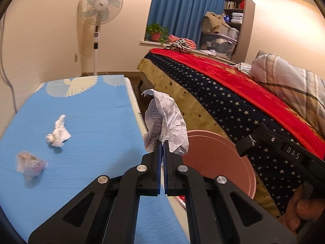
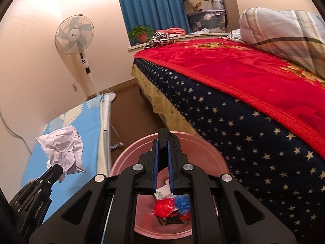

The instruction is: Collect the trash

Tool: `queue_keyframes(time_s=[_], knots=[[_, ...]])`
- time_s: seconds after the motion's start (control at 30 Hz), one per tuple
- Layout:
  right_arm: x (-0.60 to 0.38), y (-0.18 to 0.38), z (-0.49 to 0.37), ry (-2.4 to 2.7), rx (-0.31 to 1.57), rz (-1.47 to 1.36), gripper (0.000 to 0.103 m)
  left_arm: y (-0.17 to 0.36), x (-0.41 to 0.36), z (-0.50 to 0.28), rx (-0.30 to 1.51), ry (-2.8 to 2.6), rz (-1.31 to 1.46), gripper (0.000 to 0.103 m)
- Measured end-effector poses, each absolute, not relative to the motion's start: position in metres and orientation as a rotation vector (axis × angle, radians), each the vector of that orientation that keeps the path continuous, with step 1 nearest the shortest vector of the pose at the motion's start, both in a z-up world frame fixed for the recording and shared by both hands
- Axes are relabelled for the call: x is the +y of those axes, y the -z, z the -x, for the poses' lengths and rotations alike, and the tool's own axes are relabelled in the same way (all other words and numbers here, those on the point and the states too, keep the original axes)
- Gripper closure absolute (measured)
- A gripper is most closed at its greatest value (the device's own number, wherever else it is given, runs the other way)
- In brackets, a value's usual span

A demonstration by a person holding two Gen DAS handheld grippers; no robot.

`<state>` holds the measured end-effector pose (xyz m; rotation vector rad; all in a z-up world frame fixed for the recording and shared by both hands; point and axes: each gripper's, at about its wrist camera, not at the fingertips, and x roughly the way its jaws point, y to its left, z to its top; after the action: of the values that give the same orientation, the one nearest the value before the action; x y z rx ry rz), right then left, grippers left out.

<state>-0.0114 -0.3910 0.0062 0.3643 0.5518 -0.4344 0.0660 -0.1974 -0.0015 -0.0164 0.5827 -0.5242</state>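
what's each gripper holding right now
left gripper: shut on crumpled paper
right gripper: shut on the pink bin's black handle

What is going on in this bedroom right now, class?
A person is clearing trash with two handheld grippers. The left gripper is shut on a crumpled sheet of paper, held near the table's edge. The right gripper grips the black handle of a pink bin that already holds wrappers. A tissue and a plastic wad remain on the blue table.
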Motion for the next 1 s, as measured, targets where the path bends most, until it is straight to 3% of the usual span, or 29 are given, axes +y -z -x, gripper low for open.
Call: queue_keyframes(time_s=[1.0], knots=[[-0.414, 0.007, 0.014, 0.507, 0.592, -0.385, 0.093, 0.018, -0.239, -0.061, 0.615, 0.619, -0.053, 0.101]])
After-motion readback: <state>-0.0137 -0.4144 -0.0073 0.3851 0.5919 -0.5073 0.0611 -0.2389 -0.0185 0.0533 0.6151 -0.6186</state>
